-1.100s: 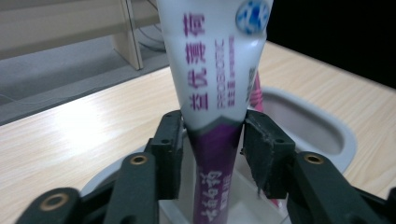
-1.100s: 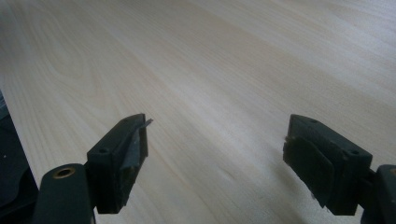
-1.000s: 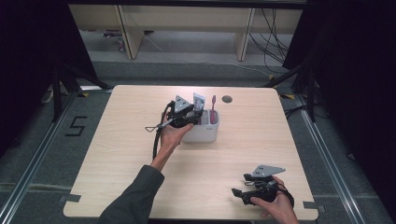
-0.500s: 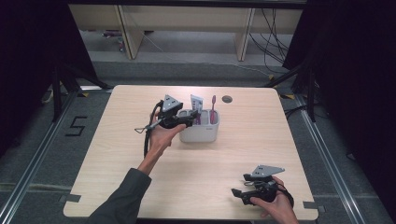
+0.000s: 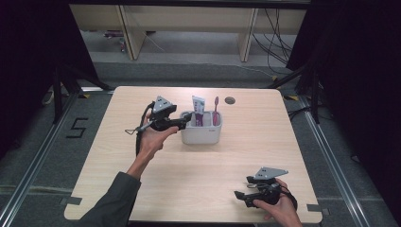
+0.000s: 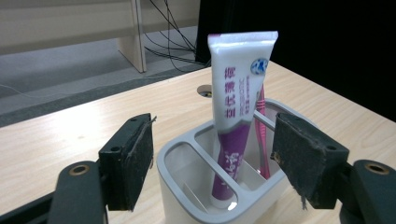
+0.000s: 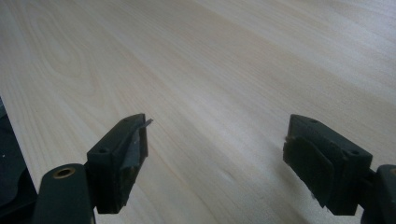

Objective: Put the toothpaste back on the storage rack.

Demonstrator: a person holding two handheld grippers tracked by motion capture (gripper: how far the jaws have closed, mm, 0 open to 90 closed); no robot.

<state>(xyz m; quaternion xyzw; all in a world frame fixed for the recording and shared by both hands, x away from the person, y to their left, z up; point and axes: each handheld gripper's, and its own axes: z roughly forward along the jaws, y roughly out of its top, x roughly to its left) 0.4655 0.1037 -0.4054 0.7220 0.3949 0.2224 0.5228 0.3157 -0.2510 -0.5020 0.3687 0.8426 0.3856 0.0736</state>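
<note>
The toothpaste tube (image 6: 239, 107) stands upright in the middle slot of the grey holder (image 5: 201, 134) beside a pink toothbrush (image 5: 216, 109). The left gripper (image 5: 187, 118), its jaws just opened and empty, sits just left of the holder, so the placing step looks finished and withdrawal seems next. The right gripper (image 5: 242, 195) rests open near the table (image 5: 293, 142) edge. The left gripper view reveals the slot dividers; the high view places both hands.

Around the table (image 5: 198, 189)
A round hole (image 5: 230, 100) sits near its far edge; wooden shelving (image 5: 189, 21) and loose cables (image 5: 279, 42) lie beyond it.
</note>
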